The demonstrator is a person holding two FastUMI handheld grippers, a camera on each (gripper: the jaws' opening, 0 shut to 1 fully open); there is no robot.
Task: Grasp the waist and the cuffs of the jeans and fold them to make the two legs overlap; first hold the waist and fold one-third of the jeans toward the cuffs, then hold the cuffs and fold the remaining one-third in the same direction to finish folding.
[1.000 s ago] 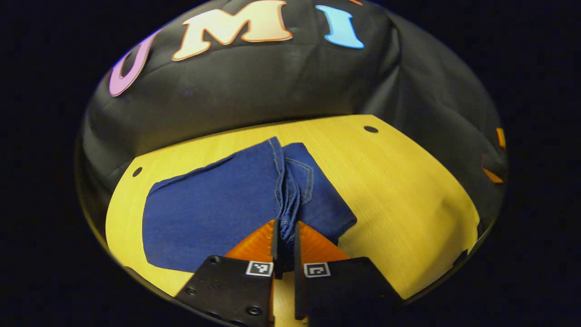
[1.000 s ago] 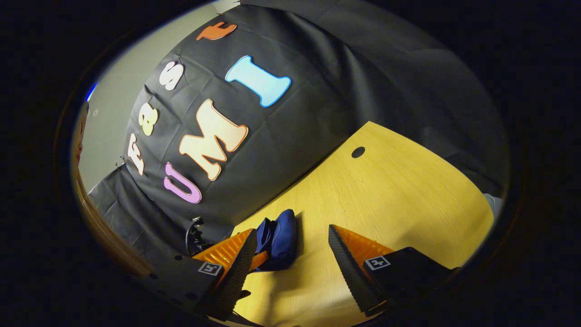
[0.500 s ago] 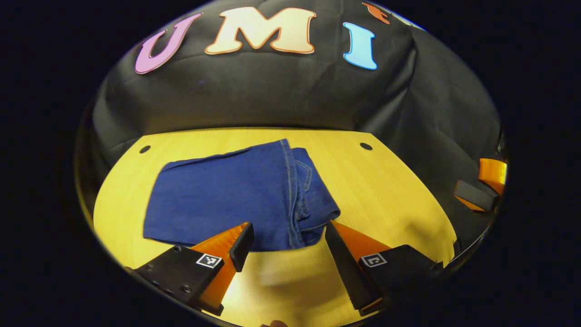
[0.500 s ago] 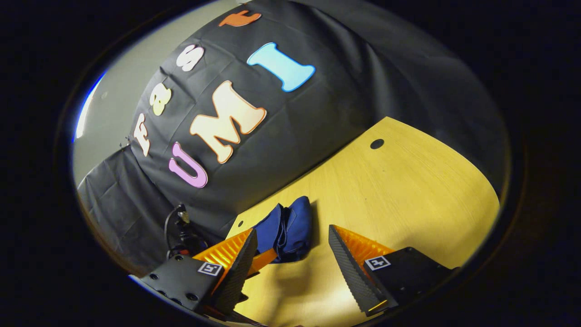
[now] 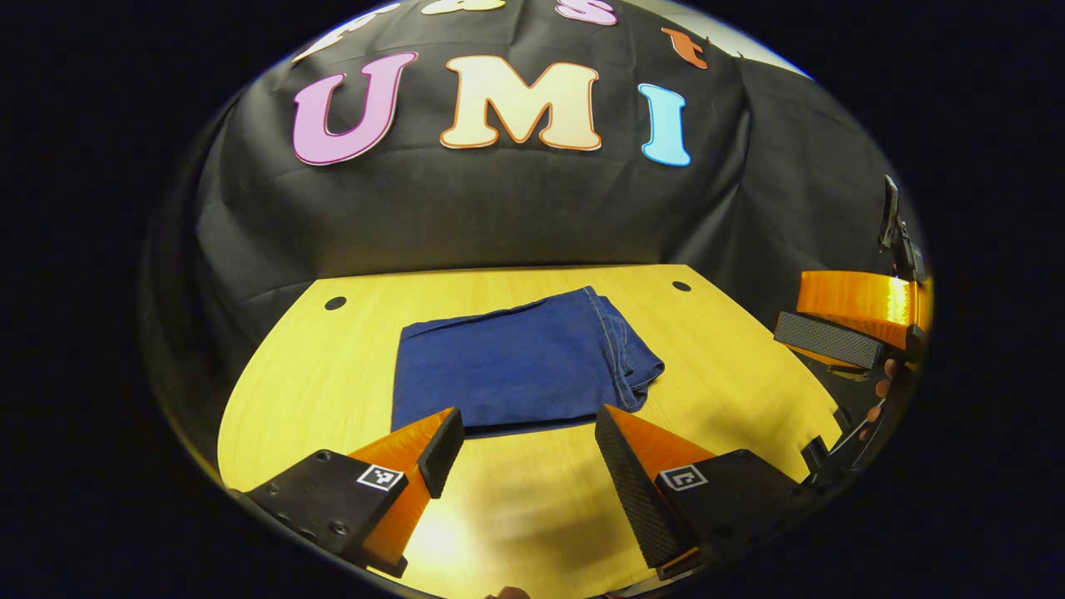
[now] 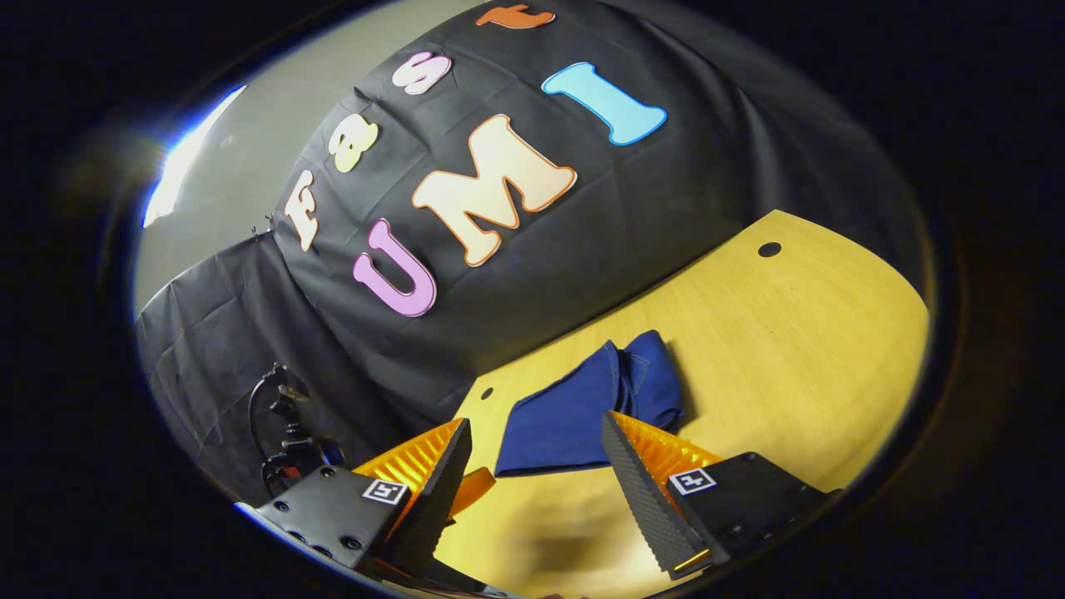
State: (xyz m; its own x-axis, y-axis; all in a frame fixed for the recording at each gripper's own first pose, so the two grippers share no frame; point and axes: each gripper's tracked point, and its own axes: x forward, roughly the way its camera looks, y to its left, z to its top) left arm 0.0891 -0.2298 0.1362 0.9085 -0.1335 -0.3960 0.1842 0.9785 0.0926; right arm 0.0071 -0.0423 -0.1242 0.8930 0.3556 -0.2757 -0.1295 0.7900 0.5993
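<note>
The blue jeans (image 5: 520, 366) lie folded into a compact rectangle on the yellow wooden table (image 5: 316, 383), seam and bunched edge at the right side. My left gripper (image 5: 524, 441) hovers open in front of the near edge of the jeans, nothing between its fingers. In the right gripper view the same folded jeans (image 6: 582, 403) lie ahead, and my right gripper (image 6: 537, 453) stands open above the table, holding nothing. The right gripper (image 5: 840, 329) also appears at the far right of the left gripper view, off the table's edge.
Two small dark holes (image 5: 335, 303) (image 5: 681, 285) mark the table's back corners. The black cloth wall rises right behind the table. A dark stand with cables (image 6: 287, 433) sits left of the table in the right gripper view.
My left gripper let go of the jeans' seam, opened and drew back from them. The right gripper also pulled back and up, so the folded jeans now lie farther off.
</note>
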